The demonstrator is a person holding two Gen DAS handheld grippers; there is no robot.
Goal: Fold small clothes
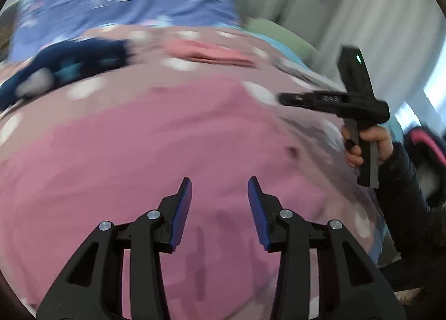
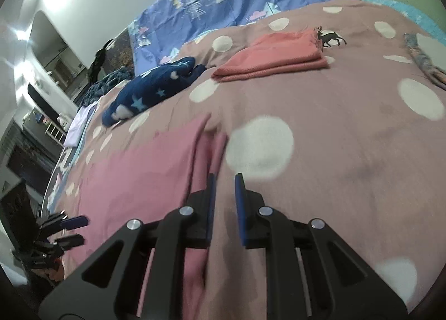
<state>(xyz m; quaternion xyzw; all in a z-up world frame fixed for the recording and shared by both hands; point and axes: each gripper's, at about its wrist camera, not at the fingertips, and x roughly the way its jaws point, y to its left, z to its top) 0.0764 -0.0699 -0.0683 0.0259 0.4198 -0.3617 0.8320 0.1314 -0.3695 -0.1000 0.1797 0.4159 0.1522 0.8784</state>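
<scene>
Pink garment [image 1: 139, 158] lay flat on the dotted bedspread [image 2: 348, 130] beneath my left gripper [image 1: 220, 194] — jaws apart, empty; my right gripper [image 2: 224, 180], narrowly parted, hovered at its edge — lettering unreadable.

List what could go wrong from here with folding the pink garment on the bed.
1. The right gripper sits at the edge of the pink garment, jaws apart; closing there might pinch the dotted bedcover too.
2. The left gripper hangs open over mid-cloth, so it may bunch fabric rather than catch an edge.
3. A wide fold could disturb the folded coral garment.
</scene>
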